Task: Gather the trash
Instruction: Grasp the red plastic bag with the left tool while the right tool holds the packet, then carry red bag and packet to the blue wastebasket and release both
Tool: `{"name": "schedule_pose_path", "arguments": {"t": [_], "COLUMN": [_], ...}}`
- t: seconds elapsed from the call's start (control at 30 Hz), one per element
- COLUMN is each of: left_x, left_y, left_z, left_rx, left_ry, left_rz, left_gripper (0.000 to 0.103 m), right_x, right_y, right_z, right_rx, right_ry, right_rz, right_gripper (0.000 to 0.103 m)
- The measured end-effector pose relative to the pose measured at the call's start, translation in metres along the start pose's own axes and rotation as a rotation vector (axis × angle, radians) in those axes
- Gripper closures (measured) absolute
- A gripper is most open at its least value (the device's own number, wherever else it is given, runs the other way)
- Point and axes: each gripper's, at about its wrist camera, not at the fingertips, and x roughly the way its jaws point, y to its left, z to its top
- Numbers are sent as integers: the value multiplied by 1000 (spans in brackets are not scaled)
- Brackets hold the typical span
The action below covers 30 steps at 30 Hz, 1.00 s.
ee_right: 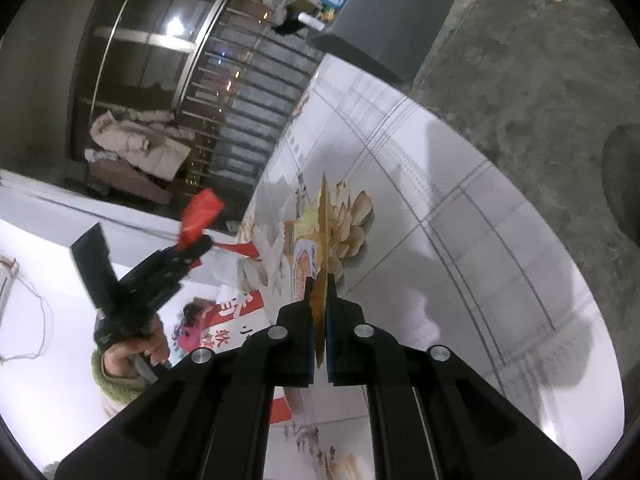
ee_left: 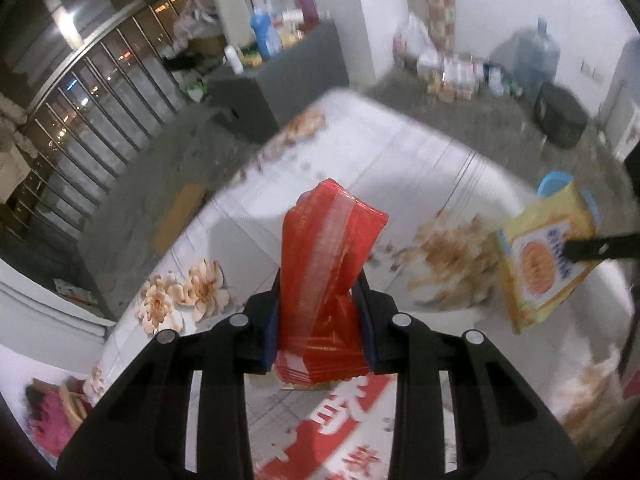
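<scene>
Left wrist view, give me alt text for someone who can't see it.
The left gripper clamps a red wrapper above a white flowered table. At right, the other gripper's tip holds a yellow packet.

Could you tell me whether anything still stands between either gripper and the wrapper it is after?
Nothing does: the left gripper is shut on the red wrapper, and the right gripper is shut on the yellow wrapper.

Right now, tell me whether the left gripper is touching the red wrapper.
Touching. The left wrist view shows the left gripper with both blue pads pressed against the sides of the red wrapper, pinching it.
</scene>
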Motion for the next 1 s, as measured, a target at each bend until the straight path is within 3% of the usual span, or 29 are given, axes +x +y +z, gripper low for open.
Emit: {"name": "schedule_pose_path", "arguments": {"t": [0.17, 0.53, 0.7, 1.0], "left_x": [-35, -35, -21, 32], "left_y": [-30, -139, -207, -332], "left_z": [-5, 21, 44, 78], "left_rx": [-46, 22, 74, 143], "left_ry": [-96, -117, -83, 37], "left_rz": [-103, -320, -426, -566], "left_gripper": [74, 74, 73, 72], "right_x": [-29, -124, -166, -222], "right_y": [-10, -57, -89, -169], "right_z": [-11, -24, -32, -41], "right_rx": [34, 133, 201, 354], "right_ry": [-63, -275, -370, -505], "right_rz": [11, -40, -84, -280], "right_gripper": [99, 99, 99, 99]}}
